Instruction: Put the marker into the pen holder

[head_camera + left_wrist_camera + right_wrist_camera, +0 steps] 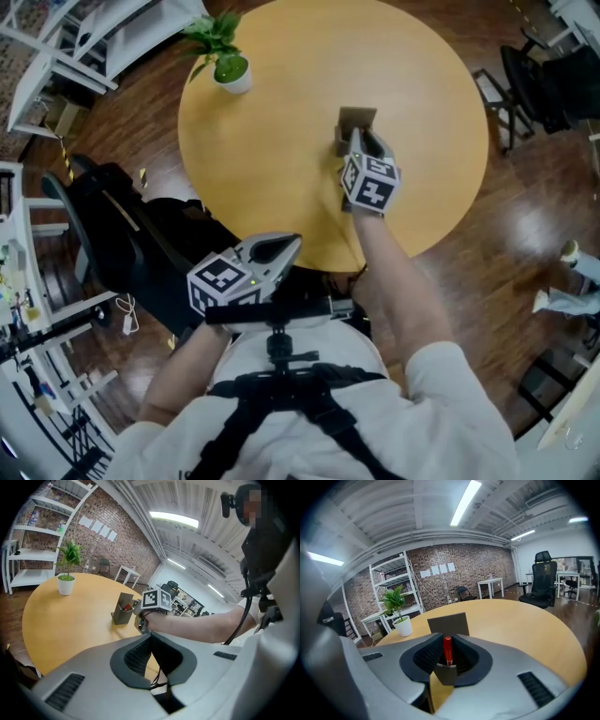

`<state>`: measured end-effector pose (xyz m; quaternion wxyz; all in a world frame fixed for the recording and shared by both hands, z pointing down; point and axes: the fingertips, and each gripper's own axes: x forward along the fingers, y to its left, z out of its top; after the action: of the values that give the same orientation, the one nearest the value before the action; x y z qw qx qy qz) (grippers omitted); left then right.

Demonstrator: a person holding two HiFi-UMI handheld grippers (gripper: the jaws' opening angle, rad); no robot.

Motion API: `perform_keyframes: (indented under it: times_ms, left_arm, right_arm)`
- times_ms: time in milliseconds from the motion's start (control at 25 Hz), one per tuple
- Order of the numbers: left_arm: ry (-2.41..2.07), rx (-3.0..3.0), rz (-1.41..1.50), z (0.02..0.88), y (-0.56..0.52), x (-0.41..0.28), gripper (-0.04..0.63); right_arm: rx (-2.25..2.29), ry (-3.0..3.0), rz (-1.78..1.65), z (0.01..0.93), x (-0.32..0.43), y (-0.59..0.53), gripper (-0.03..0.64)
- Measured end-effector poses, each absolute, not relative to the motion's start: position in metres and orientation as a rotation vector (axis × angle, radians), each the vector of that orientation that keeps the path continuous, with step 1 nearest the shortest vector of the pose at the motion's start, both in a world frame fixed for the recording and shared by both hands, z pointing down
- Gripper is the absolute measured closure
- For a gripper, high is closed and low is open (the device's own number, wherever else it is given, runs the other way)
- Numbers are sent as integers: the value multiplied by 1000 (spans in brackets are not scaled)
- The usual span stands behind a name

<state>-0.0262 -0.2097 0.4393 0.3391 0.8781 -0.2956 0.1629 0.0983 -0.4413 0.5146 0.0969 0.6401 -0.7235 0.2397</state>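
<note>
the marker [447, 648] stands upright with its lower end already inside the pen holder [356, 117], which sits near the middle of the round desk [272, 150]. the right gripper [361, 145] has its fingers drawn narrow onto the red barrel. to my eye the neat finish is to let it sink straight, open only a little, then back out toward the near edge without nudging the holder's wall. the right forearm reaches out over the near edge, gripper tipped gently down. the left gripper [281, 247] waits just off that edge by the body, fingers together and empty
</note>
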Motion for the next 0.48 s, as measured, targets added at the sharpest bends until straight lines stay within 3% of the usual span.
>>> perform_keyframes:
  times_ms: [200, 360, 480]
  left_arm:
    - [-769, 2289, 416, 440, -205, -27, 598]
    - [-765, 2294, 411, 438, -201, -24, 598]
    - [-760, 2304, 407, 437, -200, -20, 598]
  right_arm:
    - [1796, -2164, 671, 517, 92, -443, 551]
    - [1713, -2191, 622, 515, 87, -441, 468]
    - [1698, -2208, 548, 502, 89, -436, 442]
